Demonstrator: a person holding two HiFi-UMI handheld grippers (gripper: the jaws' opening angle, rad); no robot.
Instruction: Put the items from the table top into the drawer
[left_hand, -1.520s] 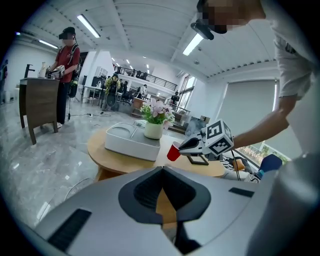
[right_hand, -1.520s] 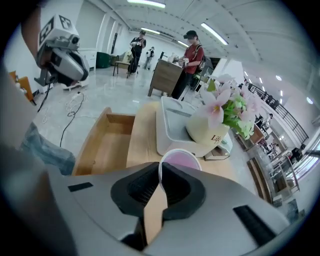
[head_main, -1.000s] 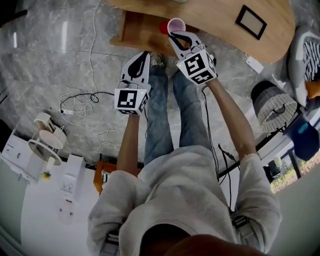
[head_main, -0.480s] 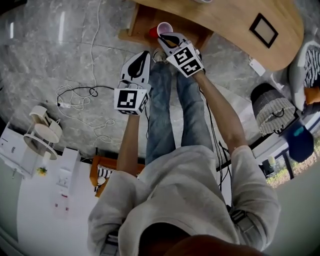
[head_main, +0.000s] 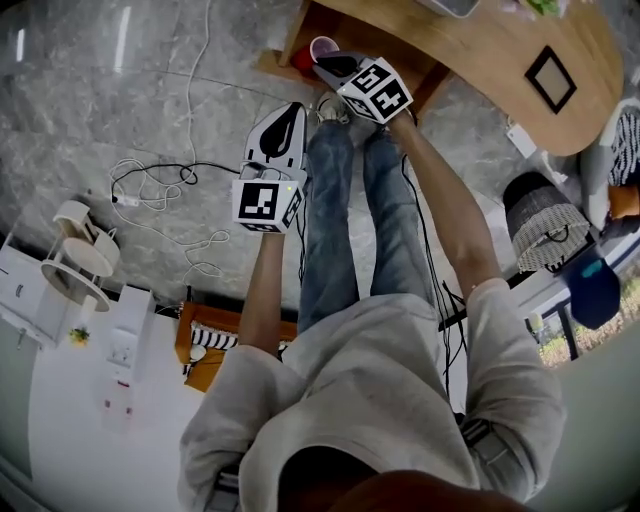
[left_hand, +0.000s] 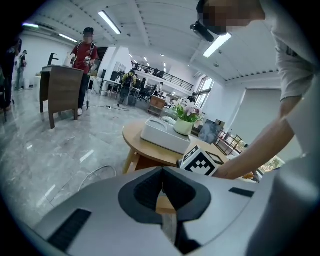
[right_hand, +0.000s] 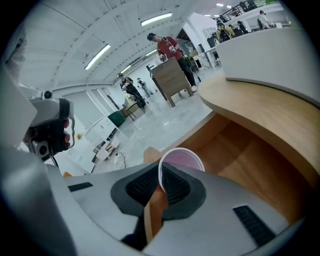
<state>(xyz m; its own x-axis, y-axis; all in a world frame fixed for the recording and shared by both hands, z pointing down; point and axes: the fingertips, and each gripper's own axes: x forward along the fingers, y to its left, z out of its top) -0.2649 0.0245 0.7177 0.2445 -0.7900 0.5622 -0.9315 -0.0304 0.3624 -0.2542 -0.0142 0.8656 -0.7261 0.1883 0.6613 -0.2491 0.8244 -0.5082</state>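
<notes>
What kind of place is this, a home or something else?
Probably a big open office hall, not a home: long ceiling strip lights, a polished stone floor, groups of people in the background.

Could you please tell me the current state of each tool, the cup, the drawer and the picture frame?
left tool: shut, nothing between the jaws.
right tool: shut on the cup's rim.
cup: held by its rim, empty inside, close to the drawer.
drawer: pulled open.
picture frame: lying flat on the table top.
</notes>
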